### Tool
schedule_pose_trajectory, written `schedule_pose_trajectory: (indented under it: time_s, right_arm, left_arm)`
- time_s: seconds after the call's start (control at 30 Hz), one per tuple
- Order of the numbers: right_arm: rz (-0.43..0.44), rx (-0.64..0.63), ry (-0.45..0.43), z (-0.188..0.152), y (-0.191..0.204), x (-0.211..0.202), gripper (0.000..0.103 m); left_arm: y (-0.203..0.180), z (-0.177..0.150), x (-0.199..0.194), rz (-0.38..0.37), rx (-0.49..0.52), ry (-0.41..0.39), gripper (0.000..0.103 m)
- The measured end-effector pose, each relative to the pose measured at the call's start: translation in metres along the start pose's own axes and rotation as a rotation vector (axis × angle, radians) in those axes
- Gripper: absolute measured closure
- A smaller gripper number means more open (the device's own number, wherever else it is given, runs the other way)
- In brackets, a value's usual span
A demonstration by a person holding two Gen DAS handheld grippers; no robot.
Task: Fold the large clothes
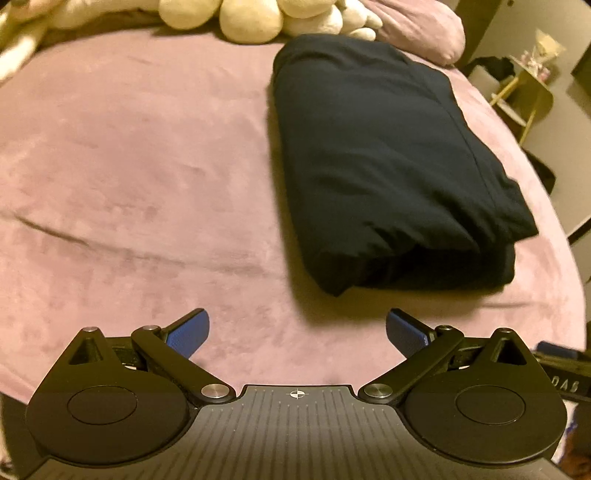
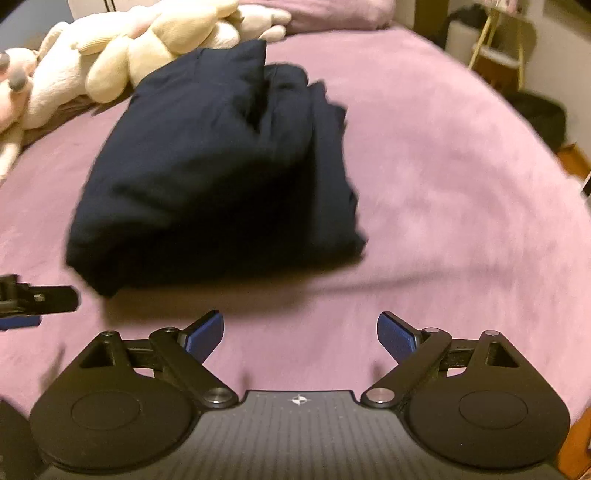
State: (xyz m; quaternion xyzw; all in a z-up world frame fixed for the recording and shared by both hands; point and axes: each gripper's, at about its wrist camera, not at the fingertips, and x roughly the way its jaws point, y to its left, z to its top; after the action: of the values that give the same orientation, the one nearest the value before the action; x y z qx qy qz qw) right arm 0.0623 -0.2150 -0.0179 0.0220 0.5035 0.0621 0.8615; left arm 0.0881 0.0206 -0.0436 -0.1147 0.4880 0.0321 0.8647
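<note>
A dark navy garment (image 1: 388, 162) lies folded into a thick rectangular bundle on the pink bedspread (image 1: 129, 166). In the left wrist view it sits ahead and to the right of my left gripper (image 1: 297, 332), which stands open with nothing between its blue pads. In the right wrist view the same bundle (image 2: 214, 173) lies ahead and slightly left of my right gripper (image 2: 300, 332), also wide open and empty, a short way back from the near fold. The left gripper's finger (image 2: 40, 299) shows at the left edge of the right wrist view.
Cream plush toys (image 2: 147, 48) and a pink pillow (image 1: 424, 29) lie along the head of the bed beyond the garment. To the right of the bed stand a gold-legged side table (image 1: 524, 92) and dark items (image 2: 535, 114) on the floor.
</note>
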Motion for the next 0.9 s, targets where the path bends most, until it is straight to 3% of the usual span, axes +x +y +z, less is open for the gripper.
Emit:
schedule_pose_trajectory:
  time_s: [0.2, 0.37, 0.9]
  right_arm:
    - [-0.089, -0.012, 0.043, 0.001, 0.019, -0.016, 0.002]
    - [-0.104, -0.032, -0.009, 0.015, 0.034, -0.032, 0.001]
    - [-0.119, -0.009, 0.018, 0.020, 0.038, -0.027, 0.001]
  left_arm:
    - [-0.012, -0.001, -0.011, 0.083, 0.075, -0.018, 0.000]
    - [-0.018, -0.002, -0.017, 0.096, 0.097, -0.028, 0.000]
    - [-0.023, -0.001, -0.014, 0.129, 0.126, -0.042, 0.000]
